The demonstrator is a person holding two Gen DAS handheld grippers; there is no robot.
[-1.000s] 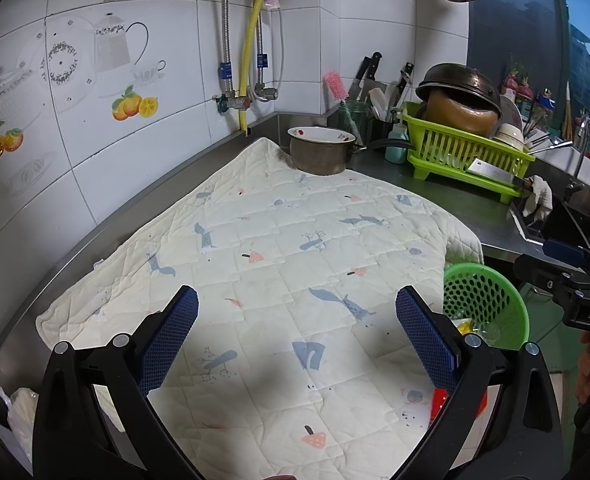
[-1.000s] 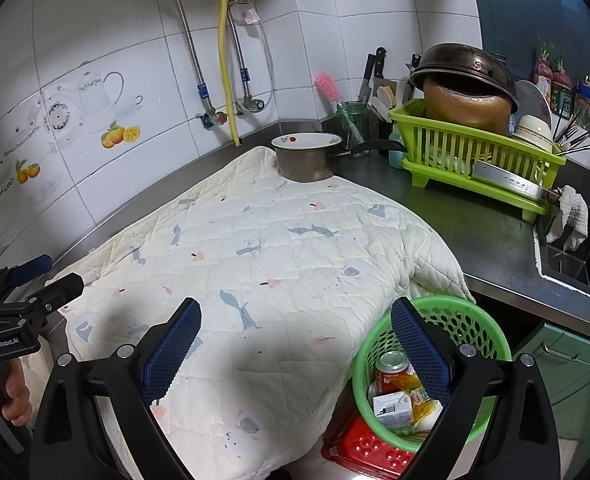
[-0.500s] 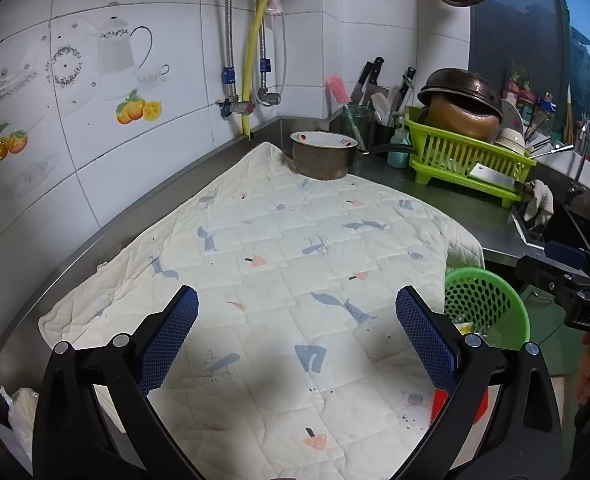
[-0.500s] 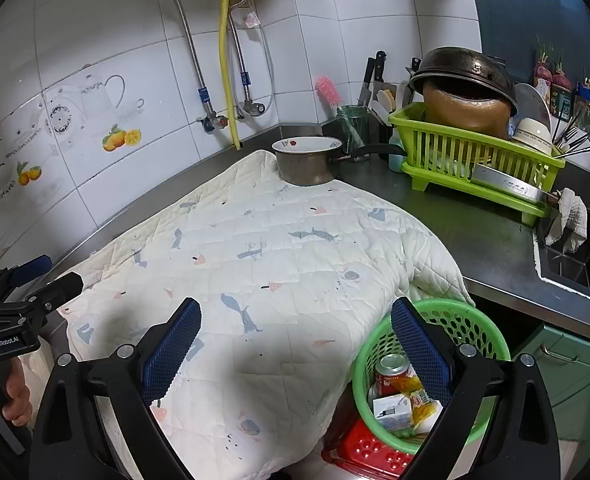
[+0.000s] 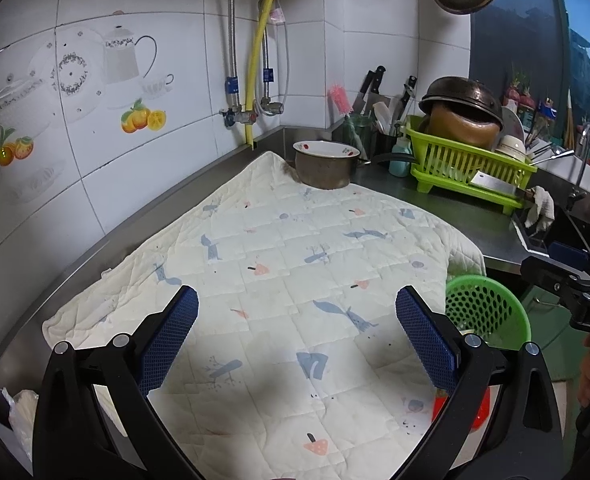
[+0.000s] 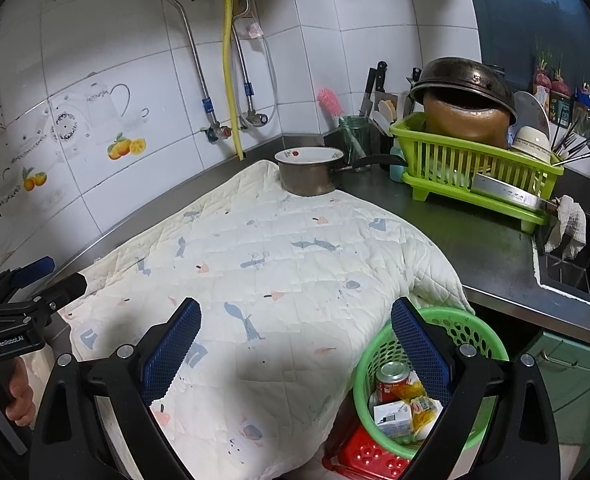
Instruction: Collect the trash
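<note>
Bright overhead light, soft shadows, fisheye-warped dark corners

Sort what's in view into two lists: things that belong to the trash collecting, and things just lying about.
Belongs to the job:
- green basket
- red can, white carton and yellow wrapper inside it
- left gripper, open
- right gripper, open

Just lying about:
- quilted cloth
- saucepan
- dish rack
- red stool under the basket

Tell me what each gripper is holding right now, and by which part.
Nothing is held. The left gripper and the right gripper are both open with nothing between their pads, above the quilted cloth. The trash lies in the green basket.
</note>
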